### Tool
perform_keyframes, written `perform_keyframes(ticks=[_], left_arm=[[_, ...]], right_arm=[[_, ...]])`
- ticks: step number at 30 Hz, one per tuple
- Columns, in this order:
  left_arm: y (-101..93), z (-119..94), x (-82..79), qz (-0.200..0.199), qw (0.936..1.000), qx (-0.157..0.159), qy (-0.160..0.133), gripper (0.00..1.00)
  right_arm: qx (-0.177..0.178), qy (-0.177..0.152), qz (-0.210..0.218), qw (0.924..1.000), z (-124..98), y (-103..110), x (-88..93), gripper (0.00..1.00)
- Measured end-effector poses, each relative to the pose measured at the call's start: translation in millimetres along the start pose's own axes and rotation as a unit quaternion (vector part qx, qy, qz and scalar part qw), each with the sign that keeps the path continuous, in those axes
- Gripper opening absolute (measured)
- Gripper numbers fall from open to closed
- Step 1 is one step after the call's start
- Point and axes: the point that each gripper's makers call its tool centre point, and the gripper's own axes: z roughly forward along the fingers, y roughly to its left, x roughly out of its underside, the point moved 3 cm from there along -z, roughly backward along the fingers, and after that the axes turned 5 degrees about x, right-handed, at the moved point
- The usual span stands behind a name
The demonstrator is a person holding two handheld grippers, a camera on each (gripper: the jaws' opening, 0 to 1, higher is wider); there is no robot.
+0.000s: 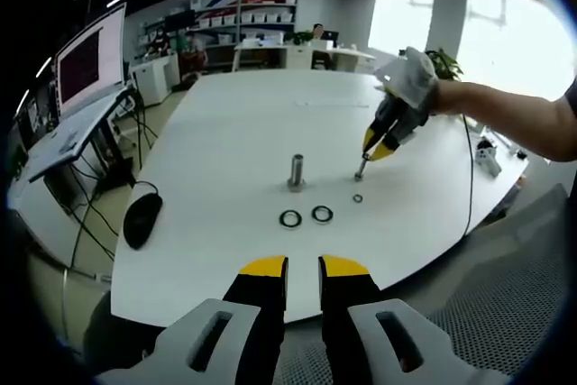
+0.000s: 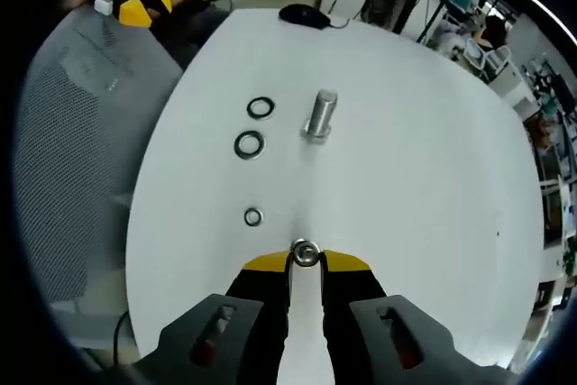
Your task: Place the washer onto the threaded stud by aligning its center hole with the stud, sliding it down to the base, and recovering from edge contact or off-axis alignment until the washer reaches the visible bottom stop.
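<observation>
Right gripper fingers pinch what looks like the washer (small, hard, slippery metal), at 6 o'clock from the stud. Grip its edge. Left gripper fingers hold nothing, slightly apart.

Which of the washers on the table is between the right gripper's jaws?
The small washer at the tips of the right gripper. The other three lie loose on the table, between it and the stud.

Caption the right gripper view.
Yellow-tipped right gripper pinching a small metal washer on the white table, short of the upright threaded stud.
</observation>
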Motion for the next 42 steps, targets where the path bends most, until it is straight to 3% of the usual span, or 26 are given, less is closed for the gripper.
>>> perform_keyframes(ticks=[23, 28, 31, 42], left_arm=[[0.5, 0.0, 0.6, -0.002, 1.0000, -0.003, 0.003, 0.11], [0.4, 0.0, 0.5, -0.001, 1.0000, -0.002, 0.002, 0.11], [0.3, 0.0, 0.5, -0.001, 1.0000, -0.002, 0.002, 0.11], [0.5, 0.2, 0.4, -0.001, 1.0000, -0.002, 0.002, 0.11]], right_arm=[[0.009, 0.002, 0.052, 0.9986, 35.5, 6.4, 14.0, 0.13], [0.002, 0.006, 0.067, 0.9977, 37.4, 9.3, 15.9, 0.15], [0.018, -0.004, 0.092, 0.9955, 35.8, 4.7, 16.0, 0.26], [0.023, -0.024, 0.139, 0.9897, 22.3, 11.1, 22.7, 0.26]])
